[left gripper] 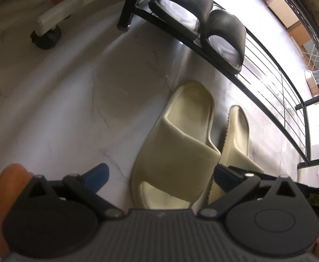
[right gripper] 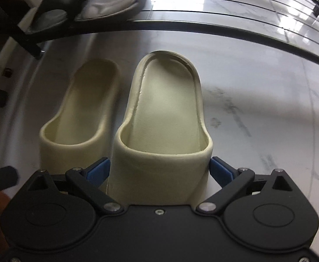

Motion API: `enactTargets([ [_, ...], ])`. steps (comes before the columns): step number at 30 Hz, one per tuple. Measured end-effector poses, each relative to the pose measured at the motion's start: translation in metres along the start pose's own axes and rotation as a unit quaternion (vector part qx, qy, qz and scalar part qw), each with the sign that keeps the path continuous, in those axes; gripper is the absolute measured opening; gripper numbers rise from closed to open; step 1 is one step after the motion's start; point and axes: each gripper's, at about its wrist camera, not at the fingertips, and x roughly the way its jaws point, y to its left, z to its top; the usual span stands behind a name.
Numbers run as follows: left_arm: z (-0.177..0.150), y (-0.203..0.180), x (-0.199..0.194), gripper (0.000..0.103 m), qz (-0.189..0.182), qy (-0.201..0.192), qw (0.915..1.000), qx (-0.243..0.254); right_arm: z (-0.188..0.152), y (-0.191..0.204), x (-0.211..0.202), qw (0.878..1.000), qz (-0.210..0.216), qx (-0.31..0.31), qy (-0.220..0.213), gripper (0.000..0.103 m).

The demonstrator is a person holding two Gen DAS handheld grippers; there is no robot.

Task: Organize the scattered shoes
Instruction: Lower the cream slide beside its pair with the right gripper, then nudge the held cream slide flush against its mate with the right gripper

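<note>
**Kid:** Shiny white floor (right gripper: pixel 257 100)! Why are those shoes up on the black rack (left gripper: pixel 266 91)?

**Me:** That is where shoes go. Two black slippers (left gripper: pixel 203 21) sit on it, side by side. Two cream slippers stay down on the floor, just in front.

**Kid:** What are your grabbers doing?

**Me:** My right gripper (right gripper: pixel 159 170) has its blue fingers (right gripper: pixel 99 170) pressed on both sides of the right cream slipper (right gripper: pixel 166 109). My left gripper (left gripper: pixel 159 175) is wide open around the left cream slipper (left gripper: pixel 176 148), holding nothing, I think getting ready to grab it.
</note>
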Motion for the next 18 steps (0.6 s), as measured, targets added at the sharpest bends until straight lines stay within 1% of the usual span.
enactTargets([
  [5,0.000,-0.002,0.003,0.102,0.003,0.004,1.0000,0.003,-0.001,0.011,0.001,1.000,-0.005,-0.024,0.006,0.100],
  [8,0.000,-0.002,0.003,0.102,0.003,0.003,1.0000,0.002,0.003,0.007,-0.001,1.000,0.003,-0.005,0.009,0.101],
  [13,0.000,-0.003,0.002,0.102,0.001,0.004,1.0000,0.003,0.006,0.001,-0.008,1.000,-0.004,0.007,-0.005,0.103],
  [18,0.000,-0.003,0.003,0.102,0.001,0.004,1.0000,0.002,0.008,-0.004,-0.009,1.000,-0.001,0.016,0.000,0.103],
])
